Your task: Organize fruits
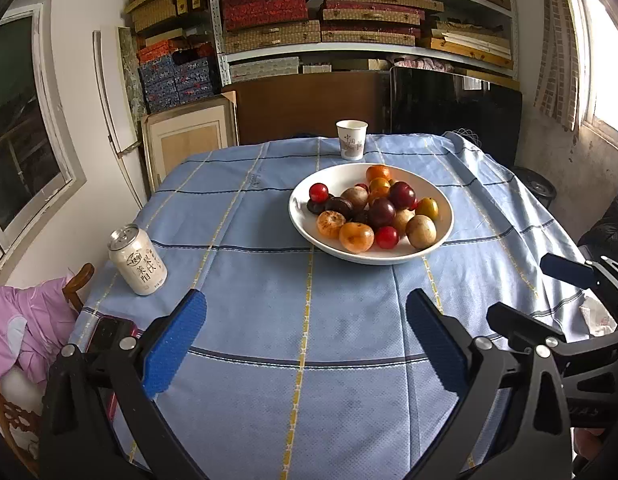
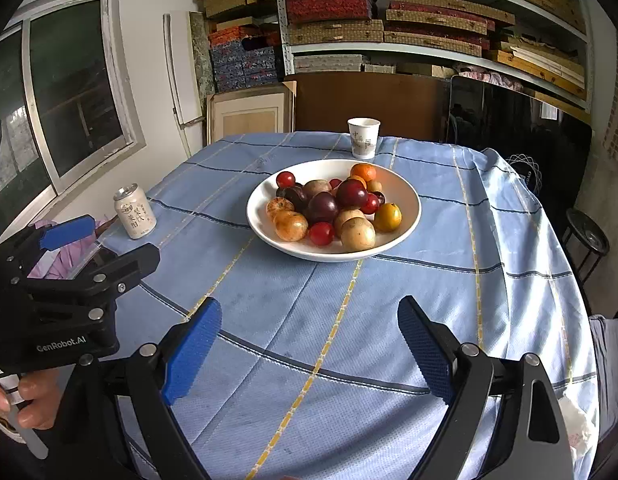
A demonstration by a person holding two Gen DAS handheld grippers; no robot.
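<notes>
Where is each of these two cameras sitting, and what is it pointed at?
Left wrist view: rides on the left gripper, looking down across the blue tablecloth toward the fruit bowl; its own open fingers show, with the right gripper at the right edge.
Right wrist view: rides on the right gripper, facing the same bowl; the left gripper and a hand show at left.
Shared: bowl, can, paper cup.

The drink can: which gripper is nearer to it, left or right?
Left. The left gripper hovers just right of the can; the right gripper hovers farther right, beyond the left one.
</notes>
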